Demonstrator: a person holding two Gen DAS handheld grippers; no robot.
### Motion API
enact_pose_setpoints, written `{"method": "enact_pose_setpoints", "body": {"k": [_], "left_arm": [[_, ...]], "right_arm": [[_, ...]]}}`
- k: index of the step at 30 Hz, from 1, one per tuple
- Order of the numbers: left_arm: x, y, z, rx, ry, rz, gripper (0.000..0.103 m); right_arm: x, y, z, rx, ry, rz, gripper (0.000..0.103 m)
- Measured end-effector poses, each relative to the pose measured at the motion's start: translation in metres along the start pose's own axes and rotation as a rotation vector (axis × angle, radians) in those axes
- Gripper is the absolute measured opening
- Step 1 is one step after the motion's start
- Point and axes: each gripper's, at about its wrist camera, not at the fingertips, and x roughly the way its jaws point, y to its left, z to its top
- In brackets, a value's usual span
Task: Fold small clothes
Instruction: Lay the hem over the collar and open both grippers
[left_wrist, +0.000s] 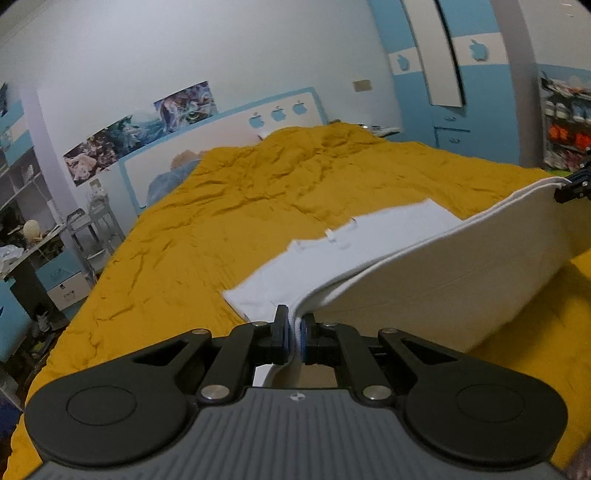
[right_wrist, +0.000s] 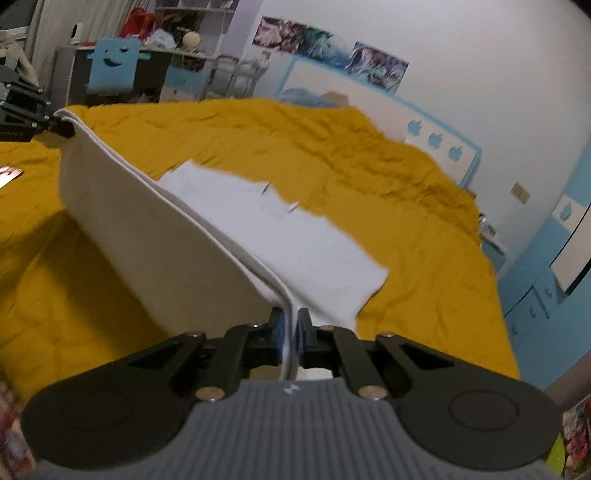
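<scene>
A small white garment (left_wrist: 369, 243) lies on the mustard-yellow bedspread (left_wrist: 221, 206), its near edge lifted off the bed. My left gripper (left_wrist: 294, 332) is shut on one corner of that hem. My right gripper (right_wrist: 290, 334) is shut on the other corner. The lifted edge stretches taut between them and the fabric hangs below as a curved sheet (right_wrist: 155, 236). The far part of the garment (right_wrist: 280, 236) lies flat on the bedspread (right_wrist: 406, 206). The right gripper shows at the right edge of the left wrist view (left_wrist: 570, 186). The left gripper shows at the left edge of the right wrist view (right_wrist: 55, 123).
A white and blue headboard (left_wrist: 221, 136) with apple shapes stands at the far end of the bed. A blue pillow (left_wrist: 166, 181) lies by it. Shelves and a desk (right_wrist: 147, 74) stand beside the bed. A blue wardrobe (left_wrist: 461, 110) is on the other side.
</scene>
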Motion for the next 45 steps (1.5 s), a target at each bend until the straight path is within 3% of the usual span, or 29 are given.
{"method": "enact_pose_setpoints", "body": {"k": [8, 17, 23, 30, 35, 37, 39, 43, 45], "left_arm": [[0.062, 0.021, 0.039, 0.001, 0.009, 0.031, 0.006], [0.155, 0.044, 0.081, 0.008, 0.034, 0.098, 0.006], [0.232, 0.055, 0.071, -0.012, 0.117, 0.096, 0.006], [0.306, 0.066, 0.036, -0.077, 0.205, 0.046, 0.007], [0.323, 0.079, 0.021, -0.172, 0.200, 0.027, 0.027], [0.326, 0.087, 0.019, -0.208, 0.205, 0.022, 0.030], [0.324, 0.099, 0.017, -0.266, 0.189, 0.002, 0.035], [0.314, 0.129, 0.014, -0.453, 0.129, -0.083, 0.060], [0.312, 0.144, 0.008, -0.557, 0.123, -0.118, 0.062]], "right_arm": [[0.063, -0.042, 0.056, -0.004, -0.079, -0.042, 0.000], [0.169, -0.099, 0.120, 0.008, -0.131, -0.060, 0.000], [0.273, -0.122, 0.147, 0.027, -0.107, -0.031, 0.000], [0.390, -0.124, 0.131, 0.073, -0.018, 0.000, 0.000], [0.443, -0.124, 0.116, 0.107, 0.014, -0.021, 0.003], [0.454, -0.133, 0.113, 0.154, 0.013, -0.047, 0.017], [0.452, -0.143, 0.108, 0.209, 0.000, -0.063, 0.019], [0.441, -0.164, 0.096, 0.336, -0.012, -0.026, 0.033], [0.433, -0.170, 0.089, 0.381, -0.015, -0.004, 0.046]]}}
